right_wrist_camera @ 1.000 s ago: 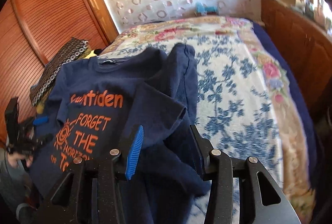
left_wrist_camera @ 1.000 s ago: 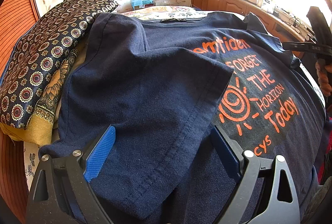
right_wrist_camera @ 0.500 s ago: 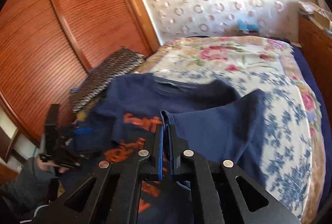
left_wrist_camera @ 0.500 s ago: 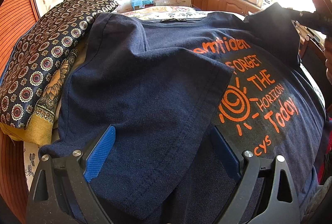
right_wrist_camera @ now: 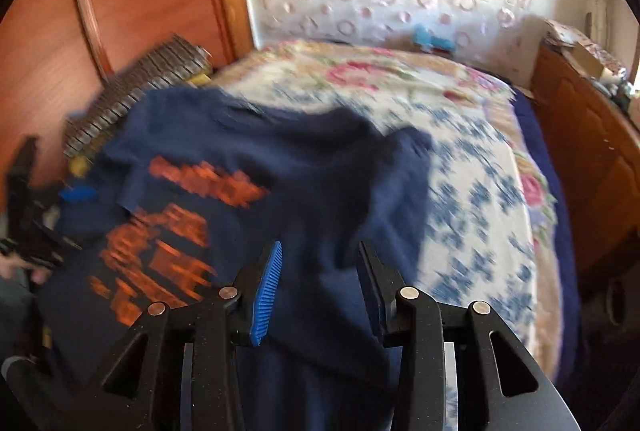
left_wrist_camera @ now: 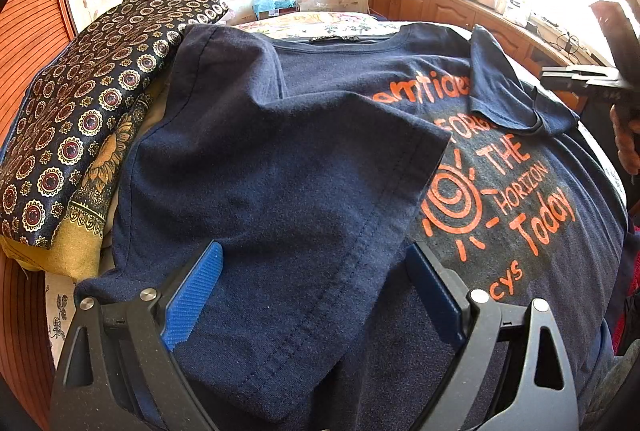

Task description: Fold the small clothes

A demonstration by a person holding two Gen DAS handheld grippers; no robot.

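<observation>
Both sleeves: folded inward on the navy T-shirt [left_wrist_camera: 304, 167], spread near the bed's [right_wrist_camera: 472, 159] left edge.
Left gripper [left_wrist_camera: 316, 295]: spread wide, clamping nothing.
Right gripper [right_wrist_camera: 320, 287]: jaws opening, shirt below unpinched.
Advice: pinch the hem corners evenly and lift together.

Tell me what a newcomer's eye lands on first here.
The navy T-shirt spread across the floral bedspread, its orange print bright beside both folded-in sleeves. Left of it lies a medallion-patterned cloth. The right gripper is opening with no cloth pinched; the left gripper stands open over one sleeve.
</observation>
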